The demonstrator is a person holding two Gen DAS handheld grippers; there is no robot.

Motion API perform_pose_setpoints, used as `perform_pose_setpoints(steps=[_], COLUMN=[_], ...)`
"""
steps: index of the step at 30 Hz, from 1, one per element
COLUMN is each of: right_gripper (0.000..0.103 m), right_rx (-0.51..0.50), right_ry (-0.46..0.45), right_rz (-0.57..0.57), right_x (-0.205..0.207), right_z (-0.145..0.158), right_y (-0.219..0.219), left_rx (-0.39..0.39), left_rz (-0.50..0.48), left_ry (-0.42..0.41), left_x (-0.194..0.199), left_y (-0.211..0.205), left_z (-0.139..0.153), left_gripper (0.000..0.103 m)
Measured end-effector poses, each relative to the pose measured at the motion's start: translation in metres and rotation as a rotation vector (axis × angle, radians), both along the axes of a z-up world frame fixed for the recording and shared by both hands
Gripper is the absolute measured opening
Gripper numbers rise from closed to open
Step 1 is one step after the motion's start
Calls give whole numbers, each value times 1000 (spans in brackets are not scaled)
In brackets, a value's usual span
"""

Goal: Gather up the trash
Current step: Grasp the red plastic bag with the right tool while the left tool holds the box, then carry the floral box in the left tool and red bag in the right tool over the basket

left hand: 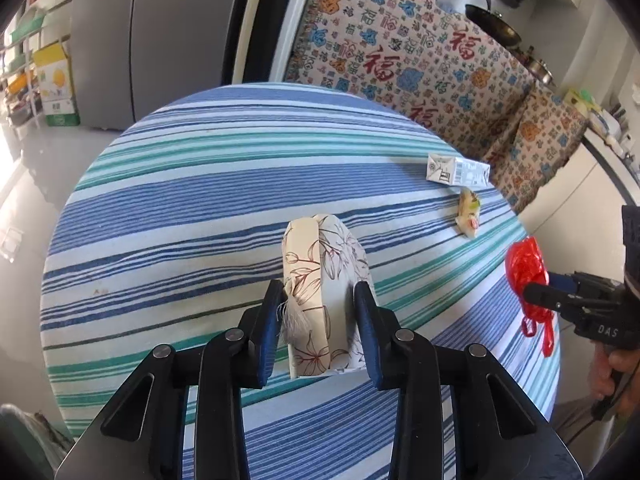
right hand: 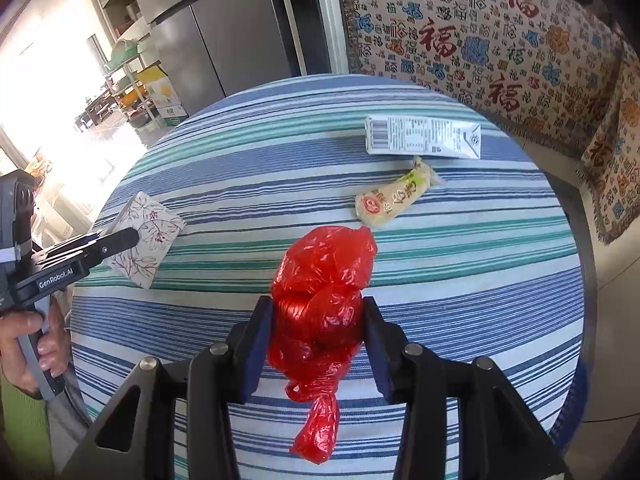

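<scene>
My left gripper [left hand: 318,300] is shut on a floral-printed paper box [left hand: 320,280] and holds it over the striped round table [left hand: 200,200]. The box also shows in the right wrist view [right hand: 150,236], held by the left gripper [right hand: 120,240]. My right gripper [right hand: 318,316] is shut on a crumpled red plastic bag [right hand: 320,300], whose tail hangs down. The bag shows in the left wrist view [left hand: 526,268] at the table's right edge. A white milk carton [right hand: 424,142] and a yellowish snack wrapper [right hand: 394,194] lie on the table beyond the bag.
A sofa with a patterned cover [right hand: 500,40] stands behind the table. A grey refrigerator [left hand: 132,40] and shelves with boxes [left hand: 52,80] are at the back left. The carton [left hand: 458,170] and wrapper [left hand: 468,212] sit near the table's far right edge.
</scene>
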State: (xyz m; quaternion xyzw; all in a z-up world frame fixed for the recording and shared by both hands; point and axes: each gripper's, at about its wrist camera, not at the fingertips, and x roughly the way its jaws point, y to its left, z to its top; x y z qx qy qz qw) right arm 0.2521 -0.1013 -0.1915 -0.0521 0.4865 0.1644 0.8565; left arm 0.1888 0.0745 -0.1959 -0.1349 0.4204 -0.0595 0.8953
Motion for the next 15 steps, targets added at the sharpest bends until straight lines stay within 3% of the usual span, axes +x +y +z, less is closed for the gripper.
perform_pose_setpoints(steps=[6, 15], right_gripper=[44, 44], right_rx=[-9, 23], right_ry=[-19, -32], right_rz=[-20, -151], right_x=[-12, -23], right_z=[7, 17], right_y=[-24, -111], left_rx=[-21, 4], left_rz=[-20, -152], left_ry=[-26, -60], left_x=[-9, -7], left_y=[-21, -104], left_z=[11, 33], left_gripper=[35, 35])
